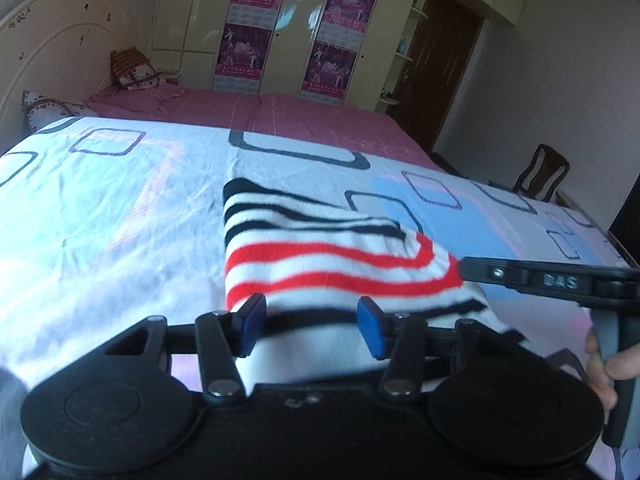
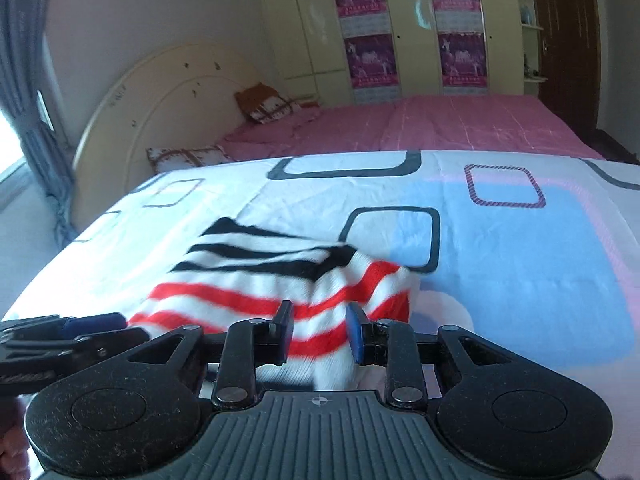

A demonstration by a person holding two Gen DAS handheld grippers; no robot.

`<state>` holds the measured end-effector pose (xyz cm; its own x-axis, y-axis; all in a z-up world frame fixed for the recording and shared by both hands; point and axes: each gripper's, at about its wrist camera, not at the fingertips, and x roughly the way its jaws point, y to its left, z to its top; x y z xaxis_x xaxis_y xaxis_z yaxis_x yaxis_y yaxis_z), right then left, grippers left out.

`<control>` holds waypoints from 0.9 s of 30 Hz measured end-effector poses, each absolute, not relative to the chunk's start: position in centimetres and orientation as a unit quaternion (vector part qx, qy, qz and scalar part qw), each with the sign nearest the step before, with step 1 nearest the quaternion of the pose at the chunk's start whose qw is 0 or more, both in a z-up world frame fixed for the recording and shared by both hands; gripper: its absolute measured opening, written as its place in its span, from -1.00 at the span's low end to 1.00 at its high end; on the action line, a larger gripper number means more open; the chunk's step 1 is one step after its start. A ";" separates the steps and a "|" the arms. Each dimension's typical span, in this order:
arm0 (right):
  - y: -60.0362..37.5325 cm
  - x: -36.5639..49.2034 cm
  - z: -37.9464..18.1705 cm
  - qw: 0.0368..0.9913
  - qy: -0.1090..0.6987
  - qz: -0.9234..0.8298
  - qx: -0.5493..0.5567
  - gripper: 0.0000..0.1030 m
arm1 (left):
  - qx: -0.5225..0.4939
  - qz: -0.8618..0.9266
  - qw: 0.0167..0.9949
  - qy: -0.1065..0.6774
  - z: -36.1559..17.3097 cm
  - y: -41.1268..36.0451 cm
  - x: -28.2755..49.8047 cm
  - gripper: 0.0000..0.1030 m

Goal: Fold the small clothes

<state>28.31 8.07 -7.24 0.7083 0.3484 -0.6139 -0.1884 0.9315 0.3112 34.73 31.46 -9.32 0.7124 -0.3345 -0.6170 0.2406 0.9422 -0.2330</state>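
The striped garment [image 1: 320,256] is pinched by left gripper [image 1: 312,326] and right gripper [image 2: 318,330] near the sheet's [image 1: 100,208] middle; folding is judged partly done.

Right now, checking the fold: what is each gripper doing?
Left gripper: closed on the near edge of the striped garment.
Right gripper: closed on a bunched fold of the same garment.

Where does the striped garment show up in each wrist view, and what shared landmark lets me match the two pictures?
Left wrist view: striped garment lies centre, just beyond the left gripper, on the patterned sheet.
Right wrist view: striped garment sits centre-left, running between the jaws of the right gripper.
Shared landmark: the wardrobe posters behind the pink bed.
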 end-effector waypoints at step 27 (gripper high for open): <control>8.4 21.5 -12.0 0.899 0.411 0.092 0.115 -0.16 | -0.069 -0.134 0.906 0.396 -11.3 32.0 31.4 0.18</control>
